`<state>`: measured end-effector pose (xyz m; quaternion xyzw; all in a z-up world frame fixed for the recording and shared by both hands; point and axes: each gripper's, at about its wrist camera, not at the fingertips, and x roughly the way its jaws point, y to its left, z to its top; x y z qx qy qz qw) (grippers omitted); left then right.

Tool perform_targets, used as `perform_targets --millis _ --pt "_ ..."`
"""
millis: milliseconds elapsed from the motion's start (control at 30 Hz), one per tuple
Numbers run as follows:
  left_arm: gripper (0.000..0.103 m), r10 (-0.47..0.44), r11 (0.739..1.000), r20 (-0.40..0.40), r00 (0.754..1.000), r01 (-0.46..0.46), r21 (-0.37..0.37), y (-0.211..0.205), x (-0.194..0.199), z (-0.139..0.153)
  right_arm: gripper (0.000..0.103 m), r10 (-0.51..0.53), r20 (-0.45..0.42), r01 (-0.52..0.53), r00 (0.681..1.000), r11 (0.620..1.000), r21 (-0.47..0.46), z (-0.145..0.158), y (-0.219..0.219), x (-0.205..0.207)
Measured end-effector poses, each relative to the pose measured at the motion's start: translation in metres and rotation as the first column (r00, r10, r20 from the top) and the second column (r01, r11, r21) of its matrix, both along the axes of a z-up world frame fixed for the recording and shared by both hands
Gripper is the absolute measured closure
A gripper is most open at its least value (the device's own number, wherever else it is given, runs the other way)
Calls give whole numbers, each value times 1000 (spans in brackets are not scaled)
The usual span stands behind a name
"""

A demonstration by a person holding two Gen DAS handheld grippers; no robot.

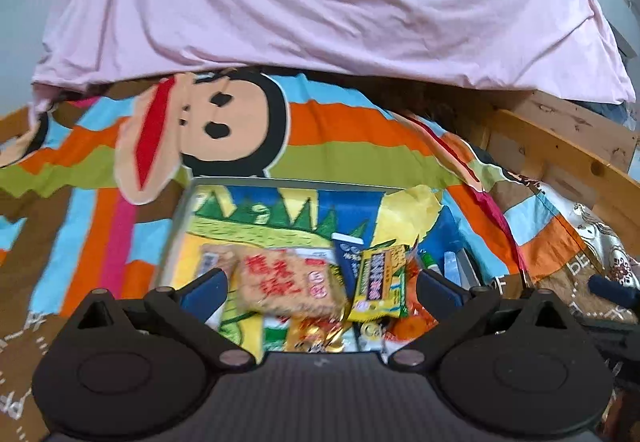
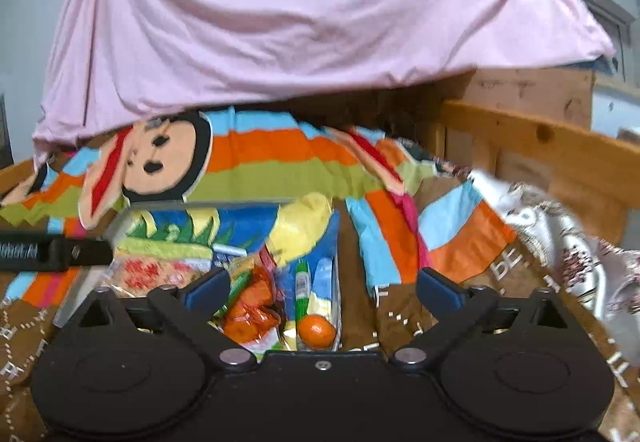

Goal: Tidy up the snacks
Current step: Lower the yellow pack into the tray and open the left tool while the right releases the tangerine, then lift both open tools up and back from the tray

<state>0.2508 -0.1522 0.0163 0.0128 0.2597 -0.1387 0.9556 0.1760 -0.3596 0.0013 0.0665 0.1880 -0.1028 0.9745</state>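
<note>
A shallow grey-rimmed box (image 1: 181, 218) with a dinosaur print inside lies on the striped bedspread (image 1: 344, 122). In it are a rice-cracker packet with red characters (image 1: 288, 282), a yellow-green bar packet (image 1: 380, 282) and orange wrappers (image 2: 252, 302). A green tube (image 2: 303, 282) and a small orange fruit (image 2: 316, 330) lie at the box's right end (image 2: 337, 242). My left gripper (image 1: 322, 278) hangs open above the crackers, holding nothing. My right gripper (image 2: 324, 276) stands open over the box's right end, also with nothing between its fingers. The left gripper's body (image 2: 52, 252) shows at the left edge of the right wrist view.
A pink sheet (image 1: 320, 2) hangs over the far side of the bed. A wooden bed frame (image 1: 560, 146) runs along the right. A white patterned cloth (image 2: 560, 242) lies bunched at the right. A large monkey face (image 1: 212, 122) is printed on the bedspread behind the box.
</note>
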Motion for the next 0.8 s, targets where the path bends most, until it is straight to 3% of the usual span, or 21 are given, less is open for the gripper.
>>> perform_targets --millis 200,800 --pt "1 48 999 20 999 -48 5 24 -39 6 1 -7 40 4 999 998 59 10 6 -27" --pt "0 122 992 54 991 -123 18 83 -120 11 1 27 81 -29 996 999 18 23 63 -109"
